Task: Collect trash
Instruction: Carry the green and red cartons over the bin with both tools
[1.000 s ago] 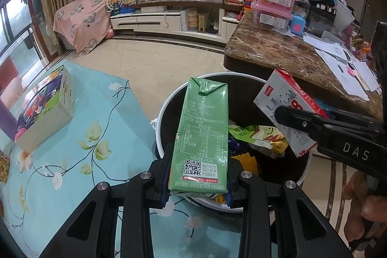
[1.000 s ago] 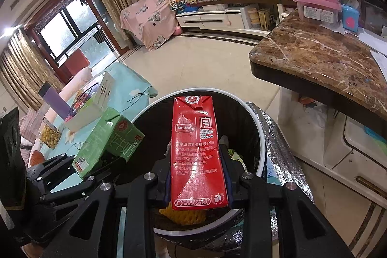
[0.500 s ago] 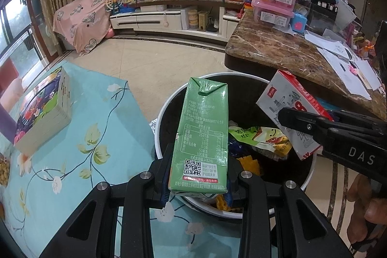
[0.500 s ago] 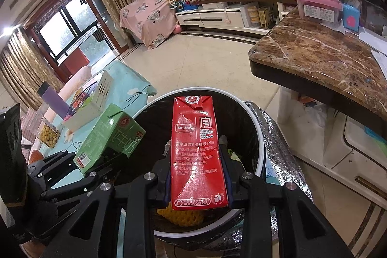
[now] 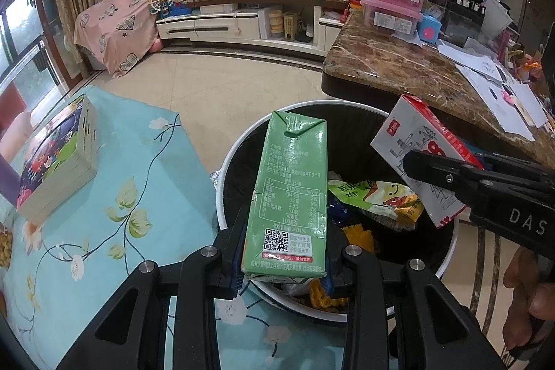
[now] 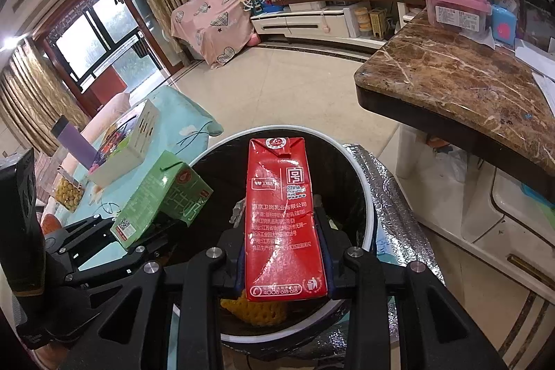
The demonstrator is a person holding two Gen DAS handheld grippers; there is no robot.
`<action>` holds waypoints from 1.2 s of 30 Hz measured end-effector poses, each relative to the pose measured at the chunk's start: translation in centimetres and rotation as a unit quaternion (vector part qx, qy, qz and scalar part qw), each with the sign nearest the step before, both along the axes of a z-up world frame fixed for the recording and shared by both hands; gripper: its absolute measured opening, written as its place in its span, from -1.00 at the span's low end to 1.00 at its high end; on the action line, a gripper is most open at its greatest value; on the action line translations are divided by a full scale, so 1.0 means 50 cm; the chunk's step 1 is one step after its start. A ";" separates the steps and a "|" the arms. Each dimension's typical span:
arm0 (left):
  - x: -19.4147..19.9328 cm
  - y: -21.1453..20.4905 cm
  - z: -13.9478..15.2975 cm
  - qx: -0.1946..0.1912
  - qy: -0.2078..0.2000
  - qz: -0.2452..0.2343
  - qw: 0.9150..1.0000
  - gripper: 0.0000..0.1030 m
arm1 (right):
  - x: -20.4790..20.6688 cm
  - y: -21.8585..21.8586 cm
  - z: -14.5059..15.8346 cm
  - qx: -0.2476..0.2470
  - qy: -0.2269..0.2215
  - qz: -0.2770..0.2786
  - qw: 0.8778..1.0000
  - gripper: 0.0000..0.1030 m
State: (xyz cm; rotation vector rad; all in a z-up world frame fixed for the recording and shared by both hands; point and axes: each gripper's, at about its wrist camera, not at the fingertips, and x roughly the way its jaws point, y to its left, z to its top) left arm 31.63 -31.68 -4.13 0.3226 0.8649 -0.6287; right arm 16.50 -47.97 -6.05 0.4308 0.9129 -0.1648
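Left wrist: snack wrapper [image 5: 374, 200] in bin [image 5: 225, 169], hidden from right wrist

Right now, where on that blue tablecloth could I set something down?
On the floral tablecloth, the bare patch lies between the book and the trash bin. The marble counter is bare near its rounded end; farther back, papers and pink boxes crowd it.

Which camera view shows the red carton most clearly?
The right wrist view: the red carton fills the centre, its printed red face fully readable, clamped in the right gripper over the trash bin. The left wrist view shows it only obliquely, mostly its white side, partly hidden by a gripper finger.
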 end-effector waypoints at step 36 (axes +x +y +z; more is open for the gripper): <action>0.010 -0.004 -0.006 0.000 0.007 -0.006 1.000 -0.38 | 0.011 -0.006 -0.005 0.001 0.009 0.000 1.000 -0.37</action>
